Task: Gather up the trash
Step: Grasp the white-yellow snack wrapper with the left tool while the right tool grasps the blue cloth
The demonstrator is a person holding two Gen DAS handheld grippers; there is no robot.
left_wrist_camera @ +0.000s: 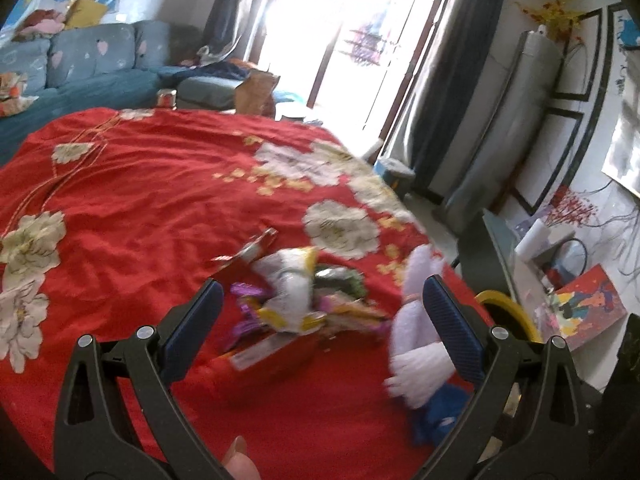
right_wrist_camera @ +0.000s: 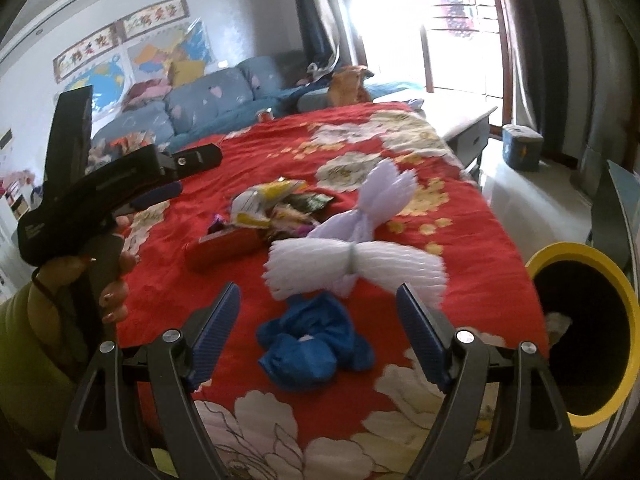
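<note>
Trash lies on a red flowered cloth [left_wrist_camera: 140, 200] [right_wrist_camera: 304, 148]. A pile of snack wrappers [left_wrist_camera: 296, 292] [right_wrist_camera: 272, 204] sits with a red box [left_wrist_camera: 272, 356] [right_wrist_camera: 224, 246] in front of it. White foam netting [left_wrist_camera: 416, 344] [right_wrist_camera: 356, 260] lies to the right, and a crumpled blue bag [left_wrist_camera: 440, 416] [right_wrist_camera: 312, 344] lies near it. My left gripper [left_wrist_camera: 320, 304] is open above the wrappers; it also shows in the right wrist view [right_wrist_camera: 160, 188]. My right gripper [right_wrist_camera: 316, 304] is open, just short of the blue bag and netting. Both are empty.
A yellow-rimmed black bin [right_wrist_camera: 588, 332] [left_wrist_camera: 508, 312] stands off the cloth's right edge. A blue sofa [left_wrist_camera: 88, 64] [right_wrist_camera: 208, 104] is at the back, with a can [left_wrist_camera: 166, 98] at the far edge. A bench [right_wrist_camera: 468, 124] and blue box [right_wrist_camera: 522, 146] are by the window.
</note>
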